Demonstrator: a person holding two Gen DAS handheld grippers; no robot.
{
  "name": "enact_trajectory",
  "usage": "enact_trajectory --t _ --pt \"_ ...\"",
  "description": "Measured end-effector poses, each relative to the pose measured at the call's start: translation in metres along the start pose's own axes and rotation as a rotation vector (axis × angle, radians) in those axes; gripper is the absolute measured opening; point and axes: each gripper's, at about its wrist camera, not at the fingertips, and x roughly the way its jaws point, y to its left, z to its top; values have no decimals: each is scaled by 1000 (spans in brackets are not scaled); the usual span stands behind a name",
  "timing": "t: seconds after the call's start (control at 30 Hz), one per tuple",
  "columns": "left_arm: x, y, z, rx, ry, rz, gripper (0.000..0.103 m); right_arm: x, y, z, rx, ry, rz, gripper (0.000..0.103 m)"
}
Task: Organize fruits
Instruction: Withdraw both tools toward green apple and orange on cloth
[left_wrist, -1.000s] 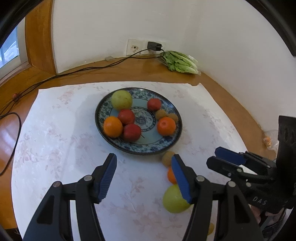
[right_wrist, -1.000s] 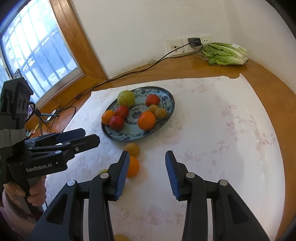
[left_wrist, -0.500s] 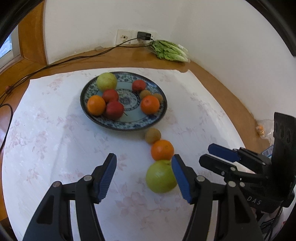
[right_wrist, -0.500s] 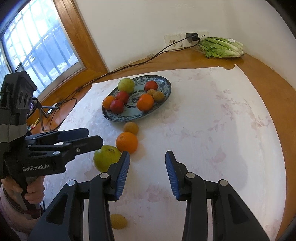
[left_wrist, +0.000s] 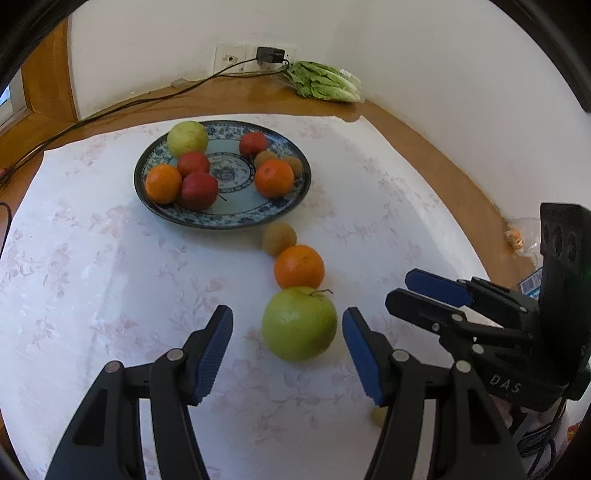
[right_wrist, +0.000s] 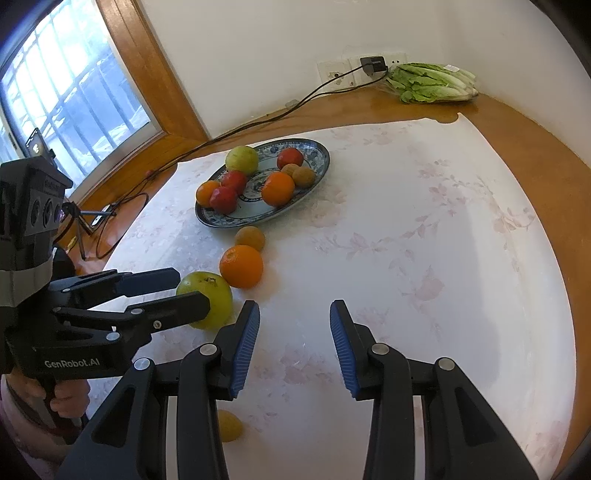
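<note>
A large round green apple (left_wrist: 300, 324) lies on the white floral-patterned cloth (left_wrist: 92, 266) covering the wooden bench (left_wrist: 436, 155), right in the gap ahead of the left gripper (left_wrist: 287, 334). That gripper's jaws stand apart, wider than the apple, with its blue ribbed pads (left_wrist: 213, 350) on either side of the fruit and a clear gap at each side; it holds nothing. From the right wrist view the left gripper (right_wrist: 192, 291) reaches in from the left, its near finger crossing in front of the green apple (right_wrist: 208, 295).

Beyond the apple, a round orange (left_wrist: 299, 267) touches it, and a small brown kiwi-like fruit (left_wrist: 279, 238) sits just beyond the orange, near the rim of the blue-and-white patterned ceramic plate (left_wrist: 221, 221). The plate holds more fruit: oranges, red apples, a yellow-green apple and small brown ones.

The right gripper (right_wrist: 294, 336) hovers over bare cloth to the right of the green apple, its jaws parted with nothing between them. A small yellow fruit (right_wrist: 229, 426) lies on the cloth partly hidden under its left finger.
</note>
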Motion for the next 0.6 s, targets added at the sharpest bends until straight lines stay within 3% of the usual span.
enact_trajectory --t 0.5,0.6 --pt "11 -3 -2 14 -8 23 64 4 0 -6 5 20 8 41" --pt "12 -4 -2 23 -15 18 56 5 1 -7 4 23 10 41"
